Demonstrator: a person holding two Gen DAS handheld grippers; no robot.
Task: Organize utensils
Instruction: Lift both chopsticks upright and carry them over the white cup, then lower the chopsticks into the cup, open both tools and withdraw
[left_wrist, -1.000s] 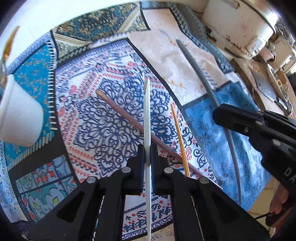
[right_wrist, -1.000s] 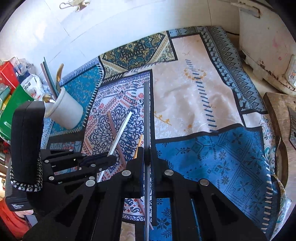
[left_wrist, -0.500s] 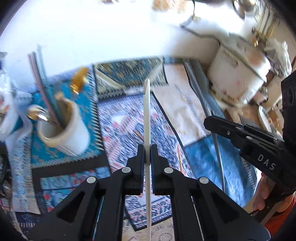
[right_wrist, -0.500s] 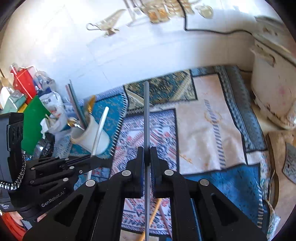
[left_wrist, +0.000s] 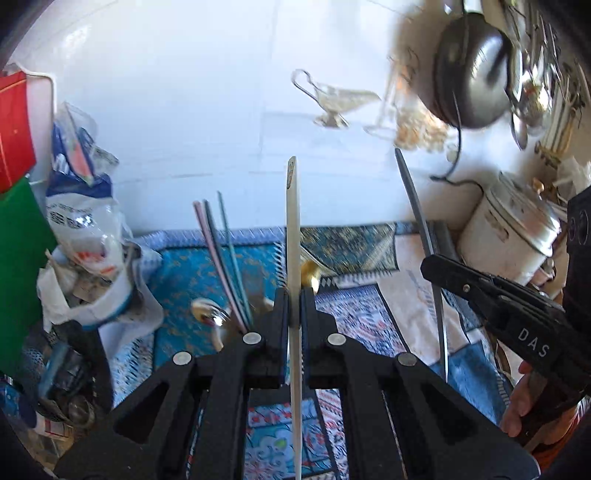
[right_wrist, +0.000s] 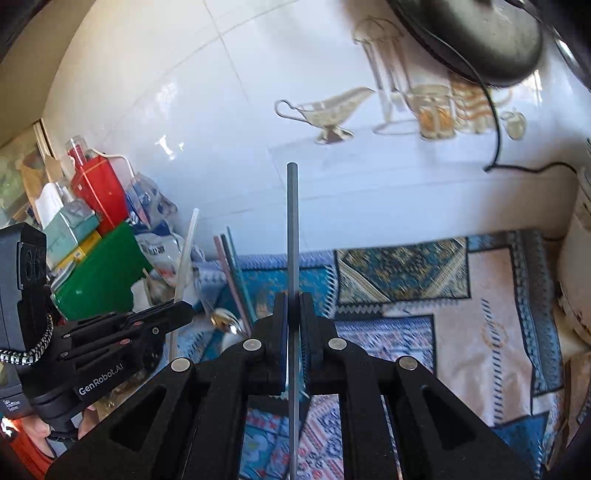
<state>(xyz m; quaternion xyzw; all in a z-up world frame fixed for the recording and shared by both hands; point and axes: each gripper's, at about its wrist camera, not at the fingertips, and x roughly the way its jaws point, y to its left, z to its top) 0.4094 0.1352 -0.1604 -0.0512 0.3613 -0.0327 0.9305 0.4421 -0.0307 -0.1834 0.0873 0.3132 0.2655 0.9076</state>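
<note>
Chopsticks clamped, white (left_wrist: 293, 236) in left hand-held gripper (left_wrist: 293, 295), grey (right_wrist: 291, 236) in right hand-held gripper (right_wrist: 293, 299), awaiting lowering into utensil cup (left_wrist: 255, 310) below.

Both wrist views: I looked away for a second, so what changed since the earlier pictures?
Both grippers rose and tipped up from the patterned cloth toward the wall. The left gripper carried its white chopstick up, the right gripper its grey chopstick. Nothing was released; both grips stayed shut.
</note>
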